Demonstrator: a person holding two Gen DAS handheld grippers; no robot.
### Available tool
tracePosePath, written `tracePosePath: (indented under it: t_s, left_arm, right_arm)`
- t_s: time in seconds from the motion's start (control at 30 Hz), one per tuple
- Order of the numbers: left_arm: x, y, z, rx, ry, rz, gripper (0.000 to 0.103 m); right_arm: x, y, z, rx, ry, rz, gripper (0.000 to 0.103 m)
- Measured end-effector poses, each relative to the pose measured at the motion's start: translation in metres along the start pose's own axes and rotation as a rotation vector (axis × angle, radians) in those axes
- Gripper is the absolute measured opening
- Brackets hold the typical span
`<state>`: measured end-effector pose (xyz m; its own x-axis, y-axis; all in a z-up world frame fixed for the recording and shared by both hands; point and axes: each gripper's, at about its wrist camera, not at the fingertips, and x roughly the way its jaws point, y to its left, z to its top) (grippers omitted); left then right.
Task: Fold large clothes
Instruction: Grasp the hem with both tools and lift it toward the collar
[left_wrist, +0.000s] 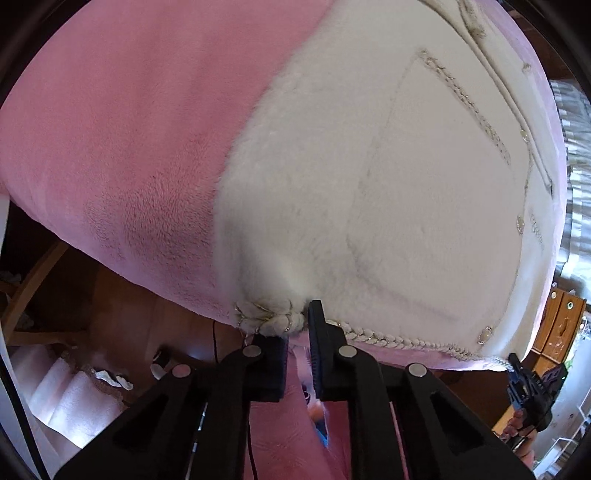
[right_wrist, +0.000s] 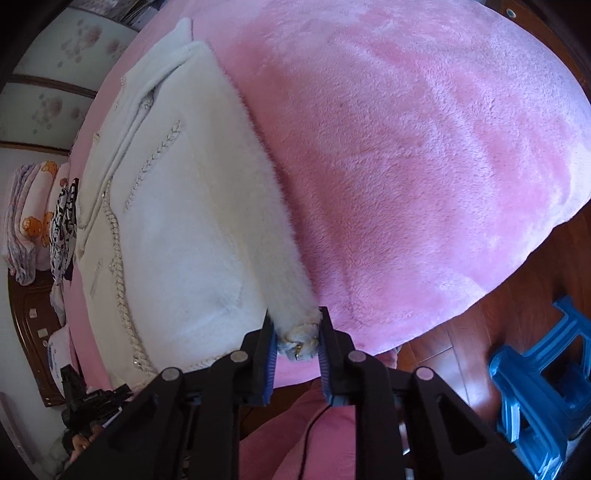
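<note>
A white coat (left_wrist: 388, 192) lies flat on the pink bed (left_wrist: 110, 129), hem at the near edge; the left tongs (left_wrist: 299, 332) pinch its braided hem corner (left_wrist: 266, 317); the right tongs (right_wrist: 297, 339) clamp a cuff (right_wrist: 299, 341); no label or writing is readable.

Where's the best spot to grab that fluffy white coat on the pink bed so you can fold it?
Probably the two braided bottom corners, coming from the bed's near edge. The white coat lies flat on the pink blanket, hem toward the edge, so only the corners stick out enough to pinch. The left gripper and right gripper each already squeeze one.
</note>
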<state>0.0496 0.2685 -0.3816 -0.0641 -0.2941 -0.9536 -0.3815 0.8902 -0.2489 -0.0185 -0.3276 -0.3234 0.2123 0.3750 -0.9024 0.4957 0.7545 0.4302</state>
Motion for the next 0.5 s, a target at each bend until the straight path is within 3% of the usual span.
tracePosePath:
  t_s: [0.1, 0.23, 0.5]
  left_arm:
    - [-0.015, -0.009, -0.002, 0.011, -0.022, 0.021, 0.006]
    - [-0.045, -0.010, -0.001, -0.012, -0.081, -0.025, 0.005]
    - [-0.105, -0.012, 0.004, -0.075, -0.173, -0.142, 0.004]
  right_arm:
    - [-0.014, 0.022, -0.004, -0.057, -0.005, 0.010, 0.015]
    - [-0.036, 0.047, -0.004, -0.104, -0.029, 0.045, 0.014]
    - [-0.077, 0.067, 0.010, 0.032, -0.081, 0.188, 0.013]
